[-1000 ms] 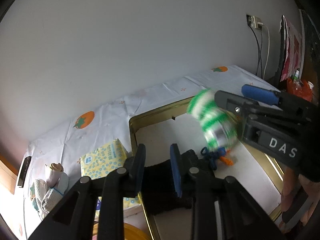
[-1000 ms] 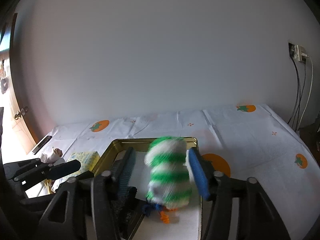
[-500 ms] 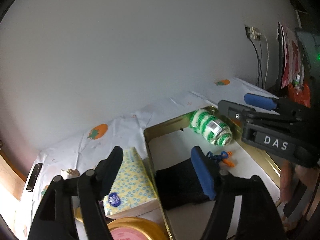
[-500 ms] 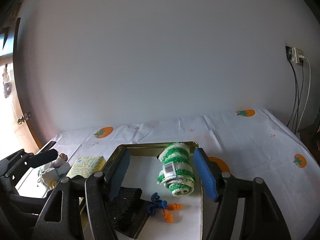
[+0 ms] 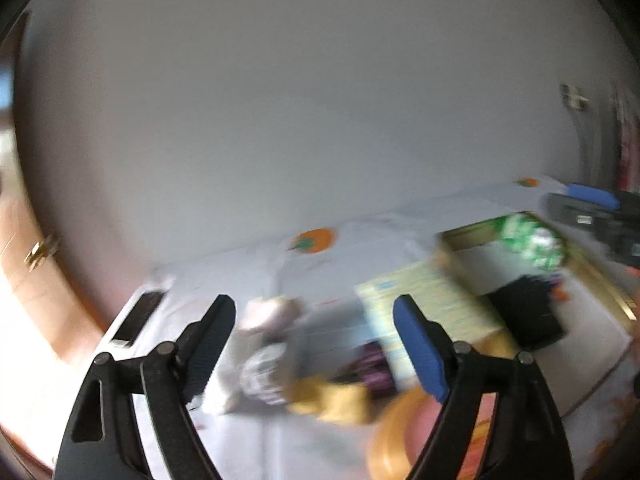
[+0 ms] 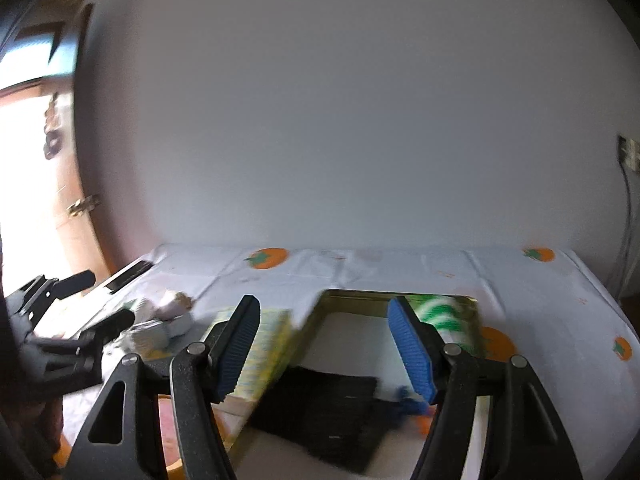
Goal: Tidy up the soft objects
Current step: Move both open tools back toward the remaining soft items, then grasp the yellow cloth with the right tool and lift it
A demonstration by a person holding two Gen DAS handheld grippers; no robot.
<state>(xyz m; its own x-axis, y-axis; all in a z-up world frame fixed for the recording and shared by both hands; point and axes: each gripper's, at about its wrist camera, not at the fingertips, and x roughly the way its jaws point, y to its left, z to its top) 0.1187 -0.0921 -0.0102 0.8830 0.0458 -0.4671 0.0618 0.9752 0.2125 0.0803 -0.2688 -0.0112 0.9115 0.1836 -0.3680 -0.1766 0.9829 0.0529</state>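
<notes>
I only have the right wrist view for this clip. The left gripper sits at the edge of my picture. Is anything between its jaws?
Observer: No. The left gripper has its jaws opening with nothing between them. A pale soft toy lies on the table beyond.
Operator: Anything else near that toy that I miss?
Observer: A yellow soft item lies next to it, with something purple behind. Both are blurred.
Operator: And the orange sliver behind my left finger?
Observer: It is a round orange-rimmed thing with a pink top, in front of the yellow tissue pack.
</notes>
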